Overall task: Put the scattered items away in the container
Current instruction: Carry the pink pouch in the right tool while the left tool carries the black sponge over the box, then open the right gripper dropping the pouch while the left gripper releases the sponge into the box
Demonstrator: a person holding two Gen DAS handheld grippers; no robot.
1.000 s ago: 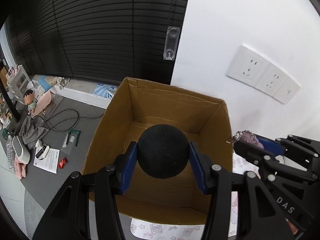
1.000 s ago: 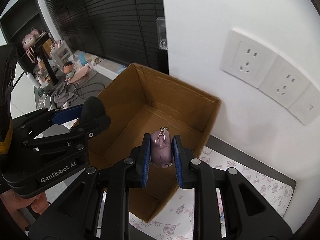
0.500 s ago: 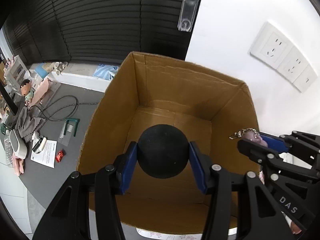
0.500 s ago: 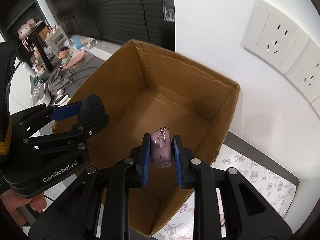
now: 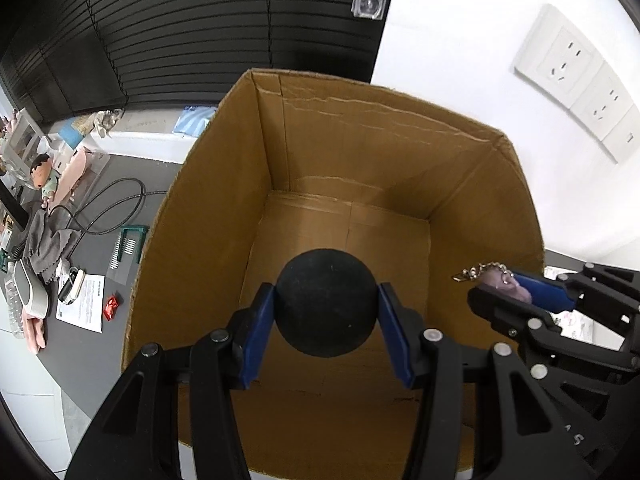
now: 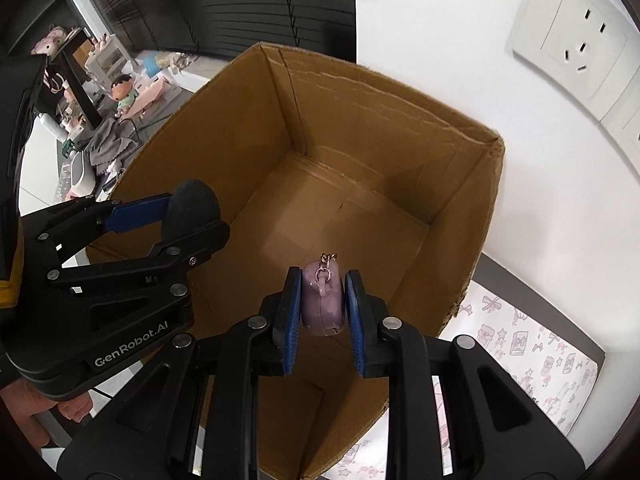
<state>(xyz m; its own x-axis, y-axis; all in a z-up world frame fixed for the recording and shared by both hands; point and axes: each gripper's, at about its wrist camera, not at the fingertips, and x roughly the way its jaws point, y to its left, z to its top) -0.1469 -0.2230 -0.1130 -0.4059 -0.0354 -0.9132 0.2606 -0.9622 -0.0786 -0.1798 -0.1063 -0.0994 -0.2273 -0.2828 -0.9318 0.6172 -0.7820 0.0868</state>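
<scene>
An open brown cardboard box (image 5: 360, 128) (image 6: 360, 128) fills both views, its inside bare. My left gripper (image 5: 326, 304) is shut on a black ball (image 5: 326, 302), held above the box's opening over its near half. In the right wrist view that ball (image 6: 192, 210) shows at the left, over the box's left wall. My right gripper (image 6: 322, 300) is shut on a small purple case (image 6: 322, 300) with a short metal chain, also above the opening. From the left wrist view, the purple case (image 5: 504, 288) hangs at the box's right wall.
The box stands against a white wall with sockets (image 5: 576, 80) and black blinds (image 5: 180, 32). A patterned mat (image 6: 540, 360) lies to its right. On the grey surface to the left lie cables (image 5: 108, 208), a grey cloth (image 5: 44, 240), a paper sheet (image 5: 82, 308), a doll (image 5: 42, 176) and small clutter.
Both grippers have moved forward and over the box, each still holding its item. The box now looms larger and its floor is in full view.
</scene>
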